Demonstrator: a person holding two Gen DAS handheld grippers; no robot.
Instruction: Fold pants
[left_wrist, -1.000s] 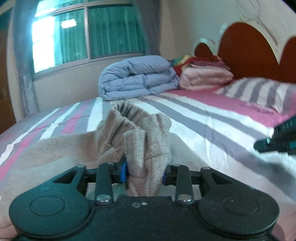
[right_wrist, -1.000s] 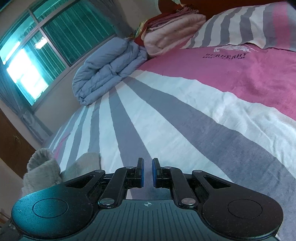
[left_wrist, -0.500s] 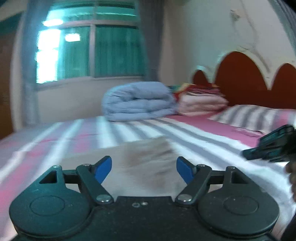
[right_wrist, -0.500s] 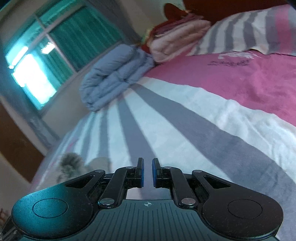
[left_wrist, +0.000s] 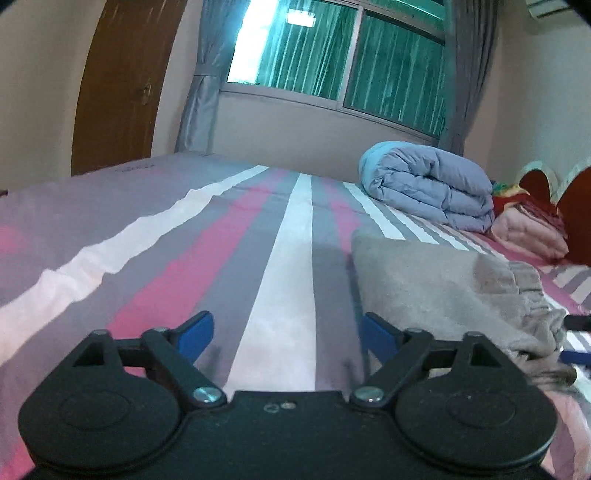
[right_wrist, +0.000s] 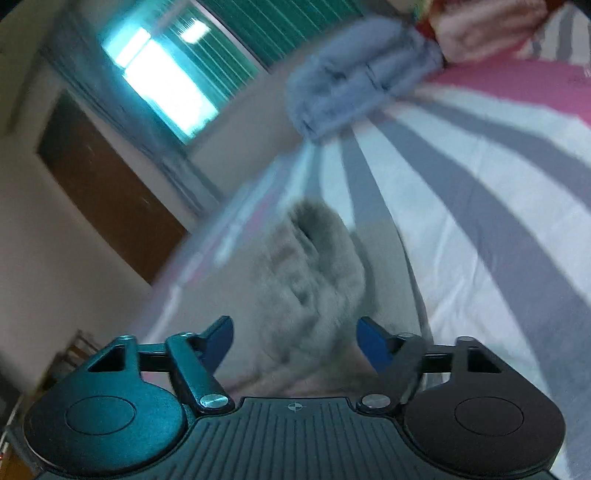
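- Nearest you in the left wrist view, your left gripper (left_wrist: 286, 332) has its blue pads spread wide and the jaws are opening further; nothing is between them, only the striped bedsheet (left_wrist: 284, 280) below.
- Just right of that gripper's right pad lie the beige fleece pants (left_wrist: 439, 288), flat on the bed, with the gathered waistband bunched at their right end. The gripper does not touch them.
- At the far right edge of that view, a dark tip with a bit of blue pokes in beside the waistband; it is too small to tell what it is.
- In the right wrist view, which is blurred, your right gripper (right_wrist: 295, 341) has its jaws opening and already wide apart. The pants (right_wrist: 317, 273) sit ahead of and between the blue pads, in a soft heap, but the pads do not press on them.
- Farther along the bed, a folded blue-grey duvet (left_wrist: 428, 186) rests near the wall, with a folded pink blanket (left_wrist: 528, 232) just beside it toward the headboard (left_wrist: 576, 192).
- Beyond the bed are a window (left_wrist: 332, 55) with green blinds, a grey curtain (left_wrist: 199, 85), and a brown door (left_wrist: 118, 77) to the left.
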